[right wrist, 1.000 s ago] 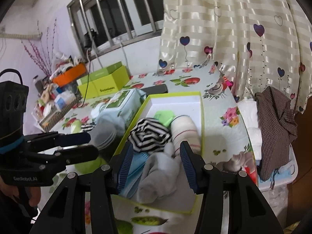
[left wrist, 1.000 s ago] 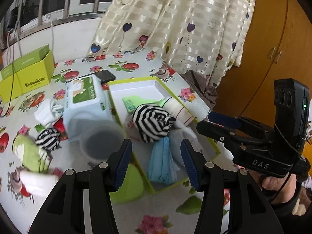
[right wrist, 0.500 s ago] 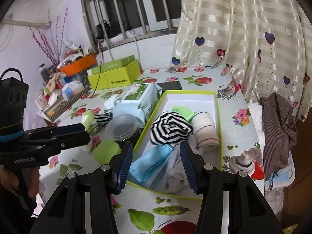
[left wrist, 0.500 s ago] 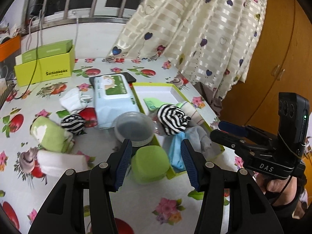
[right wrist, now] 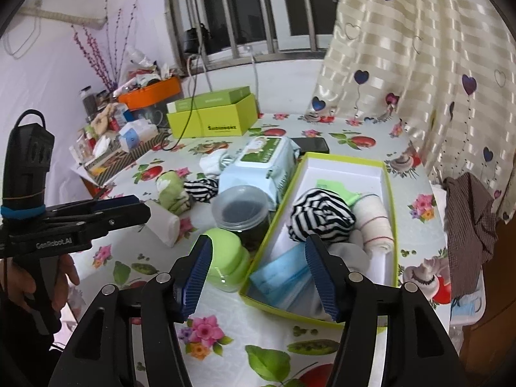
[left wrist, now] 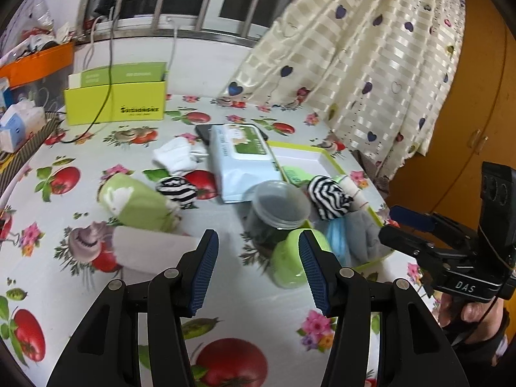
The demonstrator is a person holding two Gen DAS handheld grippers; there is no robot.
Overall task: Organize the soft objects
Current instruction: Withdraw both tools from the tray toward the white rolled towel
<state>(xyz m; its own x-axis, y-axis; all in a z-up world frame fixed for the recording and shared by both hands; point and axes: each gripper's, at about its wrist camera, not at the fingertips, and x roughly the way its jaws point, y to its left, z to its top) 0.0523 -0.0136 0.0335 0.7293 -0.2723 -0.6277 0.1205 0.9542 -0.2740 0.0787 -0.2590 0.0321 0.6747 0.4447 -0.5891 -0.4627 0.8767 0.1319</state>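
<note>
A wipes pack [right wrist: 261,167] lies on the flowered tablecloth [left wrist: 251,293], with a dark phone [right wrist: 312,144] touching its far end. Just in front of the pack stands a clear jar [right wrist: 242,213], and a green lid [right wrist: 224,262] sits nearer still. Well behind the pack is a yellow-green carton [left wrist: 116,104]; a heart-print curtain [left wrist: 364,58] hangs to its right.

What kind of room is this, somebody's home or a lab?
Most likely a lived-in home. A table under a fruit-and-flower tablecloth stands by a barred window with a heart-print curtain, and a wooden cupboard stands beside it.
</note>
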